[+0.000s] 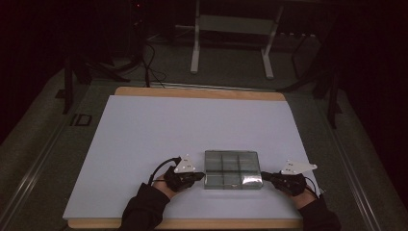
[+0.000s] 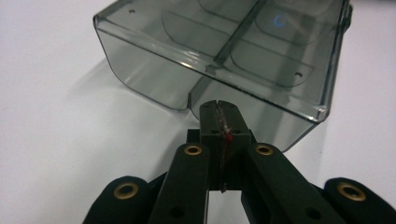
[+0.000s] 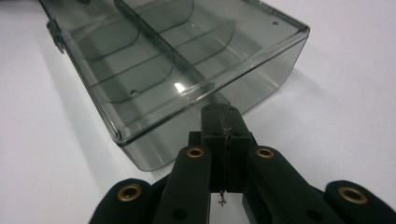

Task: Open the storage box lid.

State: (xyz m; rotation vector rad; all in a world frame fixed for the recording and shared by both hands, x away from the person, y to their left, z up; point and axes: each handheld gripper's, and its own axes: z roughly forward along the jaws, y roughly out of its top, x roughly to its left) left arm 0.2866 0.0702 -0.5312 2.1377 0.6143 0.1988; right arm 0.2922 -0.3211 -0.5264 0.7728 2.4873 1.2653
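Smoky plastic box (image 1: 233, 169) — closed grippers (image 1: 198, 176) flanking

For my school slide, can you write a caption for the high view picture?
Two shut tongs, left and right, sit at either end of a clear box on a white table.

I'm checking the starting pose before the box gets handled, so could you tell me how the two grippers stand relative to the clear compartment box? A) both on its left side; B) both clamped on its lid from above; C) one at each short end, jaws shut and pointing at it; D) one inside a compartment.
C: the left gripper and right gripper flank the clear compartment box, jaws shut with nothing between them.
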